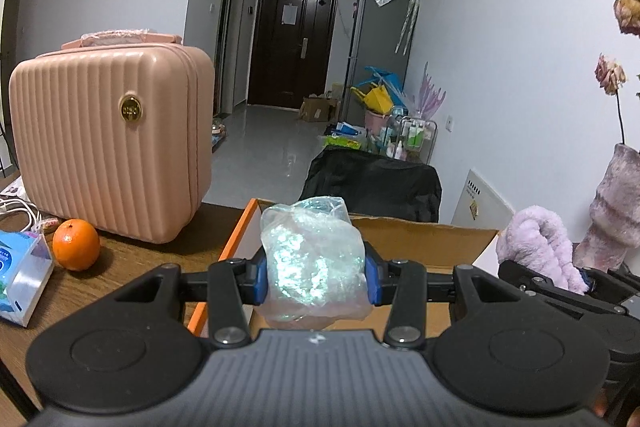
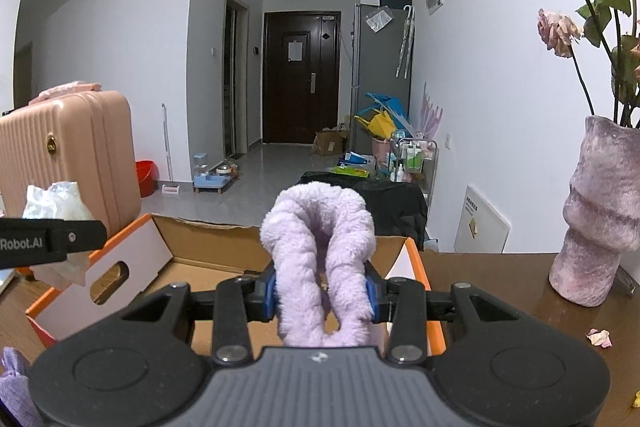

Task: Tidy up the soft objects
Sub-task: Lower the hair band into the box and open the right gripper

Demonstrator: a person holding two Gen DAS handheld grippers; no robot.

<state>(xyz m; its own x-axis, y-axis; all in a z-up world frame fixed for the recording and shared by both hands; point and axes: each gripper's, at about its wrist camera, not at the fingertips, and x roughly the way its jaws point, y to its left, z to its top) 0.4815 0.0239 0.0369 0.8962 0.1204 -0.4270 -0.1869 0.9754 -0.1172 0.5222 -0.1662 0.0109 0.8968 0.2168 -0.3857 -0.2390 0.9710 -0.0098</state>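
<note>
Lilac plush scrunchie point(image 2: 320, 259) pinched in the right tool point(image 2: 322, 297), crinkly plastic bundle point(image 1: 314, 259) squeezed by the left tool point(image 1: 314, 279): both hover over the open cardboard box point(image 2: 208, 267), at twelve o'clock on the desk point(image 1: 132, 259), seemingly for dropping inside.

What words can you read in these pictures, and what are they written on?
"Robot.AI": on the side of the left hand-held gripper, seen in the right wrist view.
Gold badge on the pink case: too small to read.
Blue tissue pack: print blurred.
White board by the wall: marks too small.
Paper on the door: unreadable.
</note>
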